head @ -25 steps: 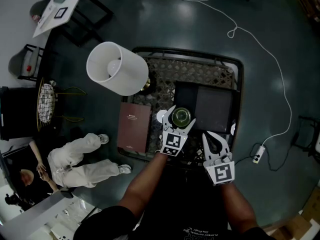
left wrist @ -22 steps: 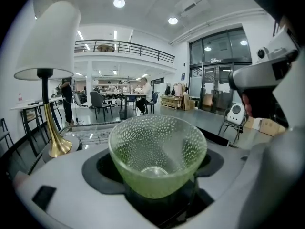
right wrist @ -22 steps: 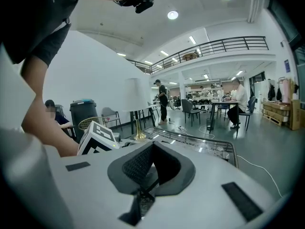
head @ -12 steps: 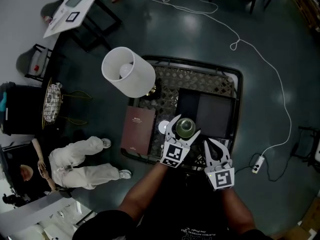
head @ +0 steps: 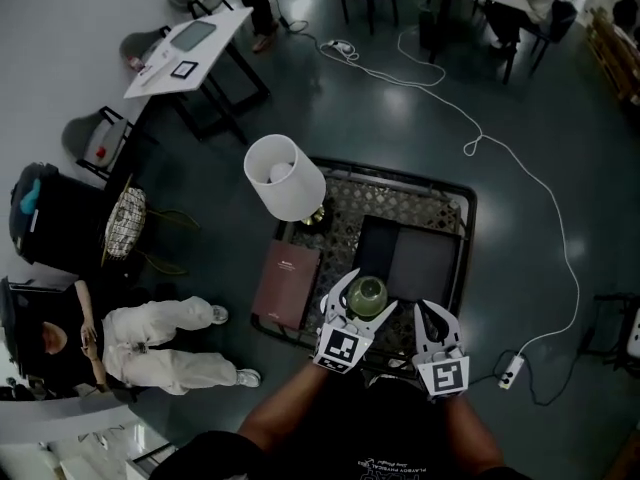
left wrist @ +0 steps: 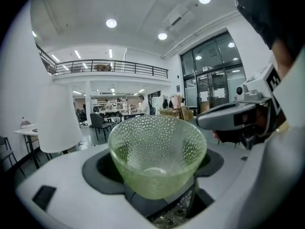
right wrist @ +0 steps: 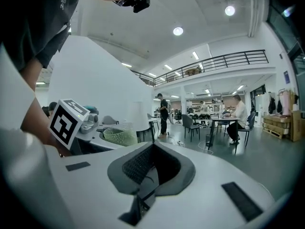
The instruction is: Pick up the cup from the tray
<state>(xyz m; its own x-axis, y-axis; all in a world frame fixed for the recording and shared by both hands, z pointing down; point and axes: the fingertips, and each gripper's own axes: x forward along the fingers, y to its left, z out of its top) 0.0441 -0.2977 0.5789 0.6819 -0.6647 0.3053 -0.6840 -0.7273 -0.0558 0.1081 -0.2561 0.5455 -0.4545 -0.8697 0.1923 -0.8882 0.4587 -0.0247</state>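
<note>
Your left gripper (head: 365, 304) has its fingers clamped round the green cup (left wrist: 157, 151). In the last second the cup has come back toward you, to the 6 o'clock edge of the tray (head: 425, 263), so the pick looks done. Your right gripper (head: 437, 320), at its 3 o'clock, is pressed together and empty.

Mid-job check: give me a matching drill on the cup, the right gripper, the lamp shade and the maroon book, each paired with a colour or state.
Things:
1. cup
2. right gripper
3. lamp shade
4. book

States:
A. maroon, lying flat
B. green, held by the left gripper
C. shut, nothing in it
D. white, standing upright

Pairs: 1-B, 2-C, 3-D, 4-A
</note>
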